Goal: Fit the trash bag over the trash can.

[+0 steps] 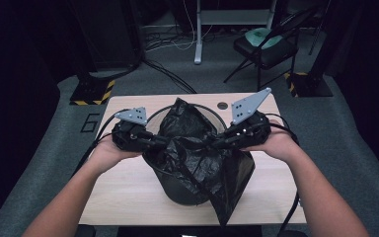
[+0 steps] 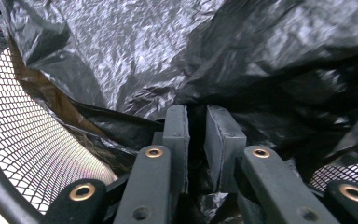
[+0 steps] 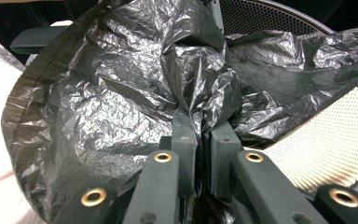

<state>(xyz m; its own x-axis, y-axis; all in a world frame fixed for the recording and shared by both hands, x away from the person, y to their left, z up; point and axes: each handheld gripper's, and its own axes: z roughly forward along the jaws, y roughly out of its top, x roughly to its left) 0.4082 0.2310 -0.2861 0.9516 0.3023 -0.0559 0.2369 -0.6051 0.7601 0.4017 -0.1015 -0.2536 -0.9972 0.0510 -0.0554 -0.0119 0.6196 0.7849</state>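
Note:
A crumpled black plastic bin bag [image 1: 197, 153] lies across the mouth of a black wire-mesh bin [image 1: 177, 190] in the middle of the table. My left gripper [image 1: 164, 141] comes in from the bin's left side and is shut on a fold of the bag [image 2: 135, 60]; its pads [image 2: 177, 135] pinch thin film. From the right side my right gripper [image 1: 216, 141] is shut on a bunched fold of the bag [image 3: 121, 93] too. Mesh wall [image 2: 32, 154] shows beside the bag in the left gripper view, and mesh [image 3: 326, 135] in the right gripper view. One corner of the bag hangs over the bin's front right.
The bin stands on a light wooden table [image 1: 128, 197] with a round cable hole [image 1: 222, 105] at its far edge. Behind the table a folding chair [image 1: 266, 47] and floor cables [image 1: 172, 44] sit on grey carpet. Yellow-black stand bases [image 1: 93, 93] flank the table.

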